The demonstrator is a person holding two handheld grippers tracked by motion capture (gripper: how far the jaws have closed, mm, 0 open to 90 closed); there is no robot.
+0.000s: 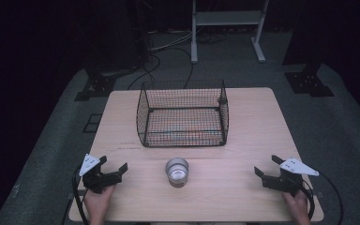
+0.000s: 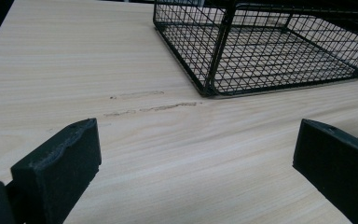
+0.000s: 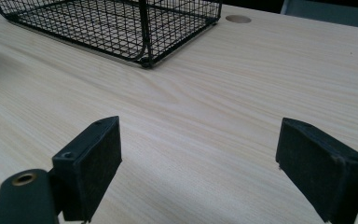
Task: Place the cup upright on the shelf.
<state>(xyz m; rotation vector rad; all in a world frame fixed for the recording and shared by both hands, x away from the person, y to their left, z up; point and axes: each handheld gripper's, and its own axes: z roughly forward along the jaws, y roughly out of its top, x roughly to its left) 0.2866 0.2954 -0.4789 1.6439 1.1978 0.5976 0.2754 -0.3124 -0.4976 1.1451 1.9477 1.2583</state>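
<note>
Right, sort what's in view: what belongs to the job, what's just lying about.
Belongs to the job:
- glass cup, standing between the grippers
- wire basket, behind it
- left gripper, open
- right gripper, open

Just about:
- white metal stand, on the floor beyond the table
- floor cables

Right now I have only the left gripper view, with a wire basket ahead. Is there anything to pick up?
Observer: Yes, a small glass stands on the table, in front of the basket, apart from it.
Operator: Where is it from my left claw?
Observer: To the right of the left claw, about midway to the right claw.
Operator: Is the right claw free?
Observer: Its jaws stand open with only bare table between them.
</note>
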